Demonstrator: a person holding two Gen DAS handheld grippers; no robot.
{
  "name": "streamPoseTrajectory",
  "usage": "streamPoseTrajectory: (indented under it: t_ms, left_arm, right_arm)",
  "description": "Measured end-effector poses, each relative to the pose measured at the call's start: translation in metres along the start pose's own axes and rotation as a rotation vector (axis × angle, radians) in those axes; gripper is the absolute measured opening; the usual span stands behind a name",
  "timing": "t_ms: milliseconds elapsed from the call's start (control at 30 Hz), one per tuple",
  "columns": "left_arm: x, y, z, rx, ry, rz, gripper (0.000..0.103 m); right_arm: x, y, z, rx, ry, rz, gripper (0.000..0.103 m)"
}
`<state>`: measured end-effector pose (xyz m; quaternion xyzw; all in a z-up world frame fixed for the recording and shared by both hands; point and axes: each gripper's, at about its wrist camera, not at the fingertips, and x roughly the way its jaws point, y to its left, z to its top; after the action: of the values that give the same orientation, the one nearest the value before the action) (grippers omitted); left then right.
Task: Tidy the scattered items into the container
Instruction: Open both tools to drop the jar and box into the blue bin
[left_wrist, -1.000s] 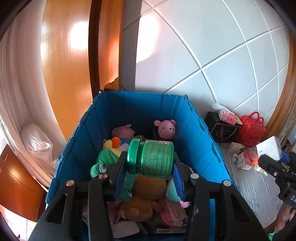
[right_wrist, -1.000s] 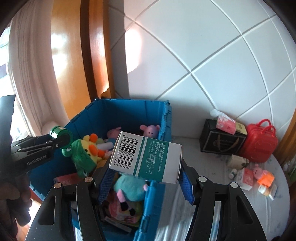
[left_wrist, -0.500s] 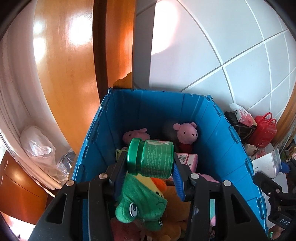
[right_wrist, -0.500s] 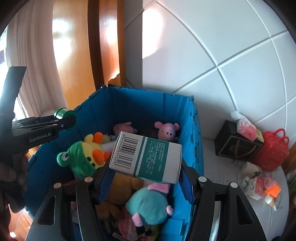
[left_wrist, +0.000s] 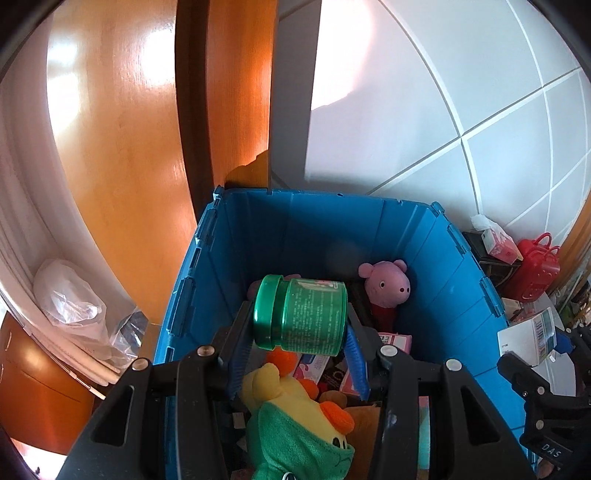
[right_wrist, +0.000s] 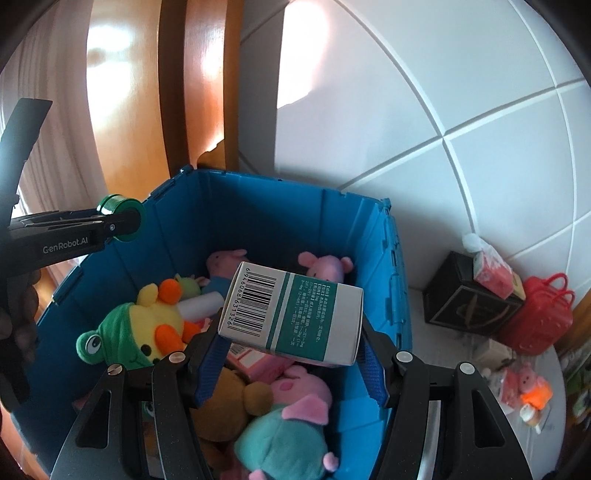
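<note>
My left gripper (left_wrist: 297, 325) is shut on a green jar (left_wrist: 301, 313) lying sideways, held above the inside of the blue bin (left_wrist: 332, 229). My right gripper (right_wrist: 290, 334) is shut on a white and teal box (right_wrist: 291, 317) with a barcode, held over the right side of the same blue bin (right_wrist: 258, 218). The bin holds several plush toys, among them a yellow duck in a green frog hood (right_wrist: 144, 328) and a pink pig (left_wrist: 386, 284). The left gripper and its jar (right_wrist: 120, 216) show at the left of the right wrist view.
A black box (right_wrist: 465, 302) with a pink tissue pack on it and a red case (right_wrist: 539, 317) stand right of the bin by the tiled wall. Small toys (right_wrist: 524, 387) lie on the floor there. A wooden door and a plastic bag (left_wrist: 70, 299) are left of the bin.
Both grippers have moved forward and over the bin with their loads still held. The bin's far wall is nearer in both views.
</note>
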<state>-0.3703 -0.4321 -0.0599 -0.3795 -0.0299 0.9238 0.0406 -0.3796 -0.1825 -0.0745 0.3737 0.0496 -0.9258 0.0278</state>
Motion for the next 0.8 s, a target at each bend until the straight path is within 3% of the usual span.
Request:
streamPoseTrajectory:
  t_ms: [100,133,167,200,533,800]
  left_arm:
    - [0.002,0.002,0.006,-0.034,-0.017,-0.006,0.046]
    - [0.002,0.004,0.007,-0.054,-0.021,-0.007,0.064]
    - [0.002,0.005,0.009,-0.07,-0.027,-0.006,0.098]
    - [0.001,0.007,0.009,-0.082,-0.038,-0.007,0.103]
    - [-0.002,0.01,0.001,-0.075,-0.039,0.033,0.103]
    - [-0.014,-0.012,-0.017,-0.047,-0.038,0.01,0.103]
  right_arm:
    - [0.004,-0.001,0.007,0.008,-0.01,0.004,0.064]
    - [0.004,-0.001,0.009,0.008,-0.021,0.007,0.066]
    - [0.004,-0.001,0.011,0.006,-0.028,0.011,0.079]
    - [0.003,-0.001,0.012,0.003,-0.037,0.013,0.101]
    - [-0.007,-0.002,-0.002,0.0,-0.051,0.005,0.102]
    - [-0.038,-0.011,-0.025,0.023,-0.087,0.021,0.102]
